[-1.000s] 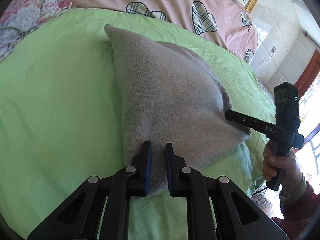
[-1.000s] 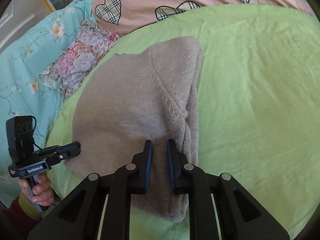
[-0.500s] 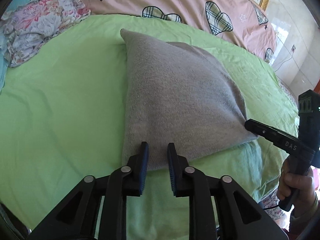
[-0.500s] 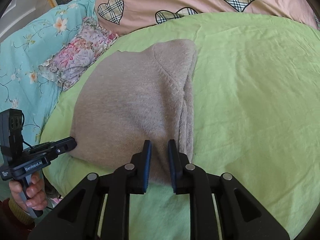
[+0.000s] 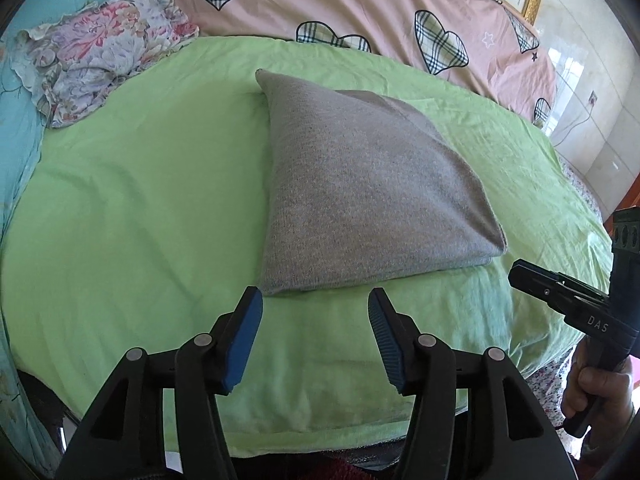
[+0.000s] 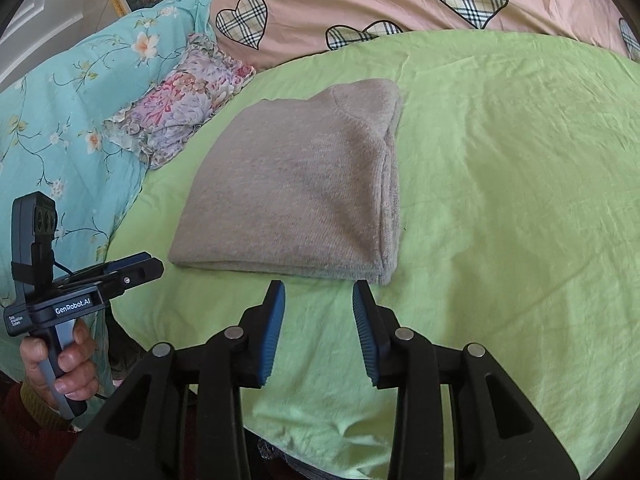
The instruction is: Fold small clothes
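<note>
A folded grey knit garment (image 5: 360, 188) lies flat on the green sheet (image 5: 140, 208); it also shows in the right wrist view (image 6: 296, 204). My left gripper (image 5: 316, 300) is open and empty, just short of the garment's near left corner. My right gripper (image 6: 319, 290) is open and empty, just short of the garment's near right corner. Each gripper shows in the other's view: the right one (image 5: 520, 274) at the right edge, the left one (image 6: 154, 266) at the left edge.
A pink quilt with plaid hearts (image 5: 360, 4) lies behind the sheet. A floral pillow (image 5: 104, 60) and a teal floral cover (image 6: 60, 120) lie to the left. The bed's near edge (image 5: 320, 432) runs just below my grippers.
Both grippers let go of the garment's near edge, opened, and pulled back toward me. The garment now rests flat on the sheet.
</note>
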